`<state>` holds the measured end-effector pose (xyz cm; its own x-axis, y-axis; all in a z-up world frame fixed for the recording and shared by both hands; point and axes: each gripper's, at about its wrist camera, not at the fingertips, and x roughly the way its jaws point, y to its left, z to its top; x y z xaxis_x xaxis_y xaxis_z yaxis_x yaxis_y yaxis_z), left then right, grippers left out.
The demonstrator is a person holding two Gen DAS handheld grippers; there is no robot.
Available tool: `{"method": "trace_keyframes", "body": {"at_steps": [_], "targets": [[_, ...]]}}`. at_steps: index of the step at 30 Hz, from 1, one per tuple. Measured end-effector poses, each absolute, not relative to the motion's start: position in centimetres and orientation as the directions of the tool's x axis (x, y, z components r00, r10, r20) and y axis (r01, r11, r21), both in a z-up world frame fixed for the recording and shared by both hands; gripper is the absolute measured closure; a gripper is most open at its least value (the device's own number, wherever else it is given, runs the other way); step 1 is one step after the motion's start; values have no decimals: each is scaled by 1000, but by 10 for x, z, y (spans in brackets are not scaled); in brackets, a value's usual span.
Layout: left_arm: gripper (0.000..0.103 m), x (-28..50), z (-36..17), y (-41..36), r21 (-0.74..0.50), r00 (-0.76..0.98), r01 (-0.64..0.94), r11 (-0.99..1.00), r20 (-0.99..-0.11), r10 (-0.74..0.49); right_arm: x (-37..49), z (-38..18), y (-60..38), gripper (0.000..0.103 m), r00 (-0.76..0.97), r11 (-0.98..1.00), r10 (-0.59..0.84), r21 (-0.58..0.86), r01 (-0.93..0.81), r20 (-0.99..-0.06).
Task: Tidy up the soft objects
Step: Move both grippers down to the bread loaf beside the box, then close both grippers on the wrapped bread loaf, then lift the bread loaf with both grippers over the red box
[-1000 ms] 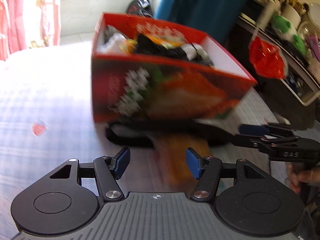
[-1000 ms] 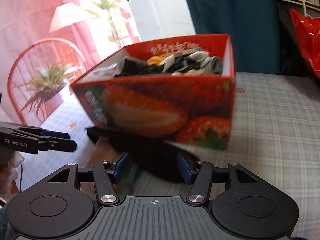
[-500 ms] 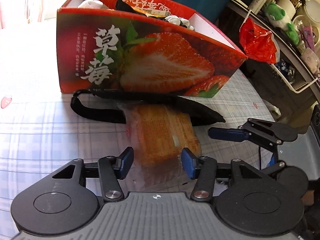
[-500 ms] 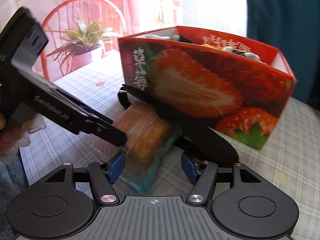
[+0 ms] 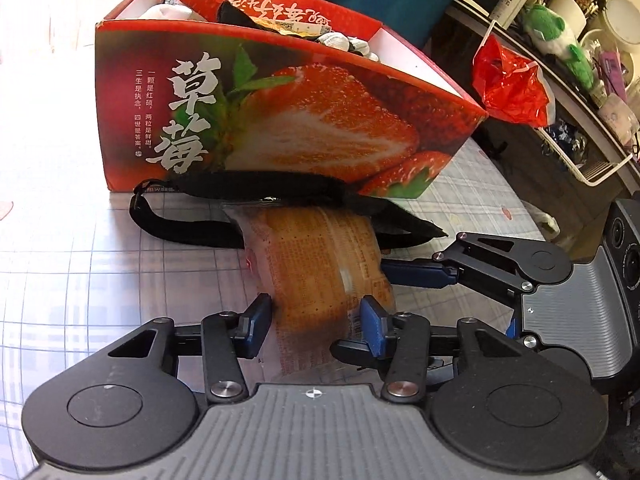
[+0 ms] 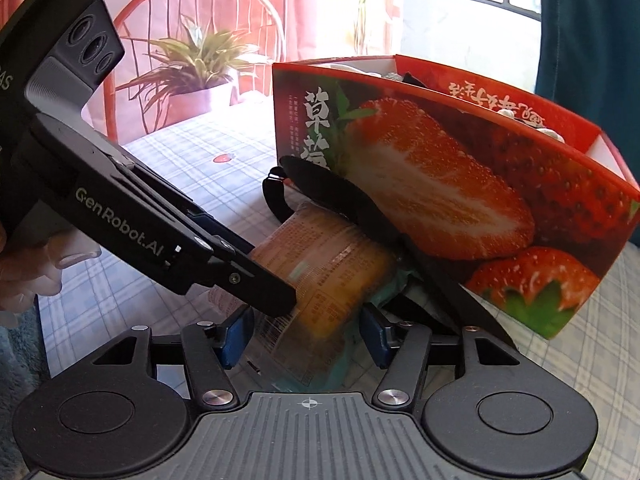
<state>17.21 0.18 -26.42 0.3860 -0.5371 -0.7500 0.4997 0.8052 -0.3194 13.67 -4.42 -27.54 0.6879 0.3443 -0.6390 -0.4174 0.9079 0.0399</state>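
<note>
An orange bread packet in clear wrap (image 5: 320, 260) lies on the checked cloth in front of the red strawberry box (image 5: 280, 120), which holds socks and other soft items. A black strap (image 5: 180, 228) runs along the box's foot and over the packet's far end. My left gripper (image 5: 316, 322) straddles the packet's near end, jaws closing, pads just short of its sides. My right gripper (image 6: 304, 338) straddles the same packet (image 6: 320, 264) from the other side, jaws closing, gaps showing at both pads. A left finger (image 6: 272, 296) crosses in front of it.
A red plastic bag (image 5: 508, 80) and a cluttered shelf with a green plush (image 5: 552, 28) stand off the table's right. A potted plant (image 6: 192, 68) and a red chair (image 6: 192, 0) stand beyond the far edge. A hand (image 6: 24, 272) holds the left gripper.
Both grippers have come down and in to the packet, which now lies between each pair of pads. The right gripper has rolled, and the left jaws have narrowed.
</note>
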Motion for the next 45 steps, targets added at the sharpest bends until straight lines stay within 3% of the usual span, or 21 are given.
{"method": "trace_keyframes", "body": {"at_steps": [14, 22, 36, 45], "targets": [[52, 150, -233, 10, -299, 390, 528, 795, -746, -540, 118, -246, -44, 49, 668, 893, 397, 95, -441, -629], [52, 138, -244, 14, -337, 319, 506, 794, -783, -535, 114, -248, -40, 49, 572, 887, 429, 206, -414, -699], [52, 123, -232, 29, -358, 347, 500, 789, -752, -561, 99, -234, -32, 49, 584, 876, 429, 161, -454, -689], [53, 141, -187, 24, -352, 432, 532, 770, -669, -604, 113, -190, -46, 49, 663, 880, 418, 97, -464, -620]]}}
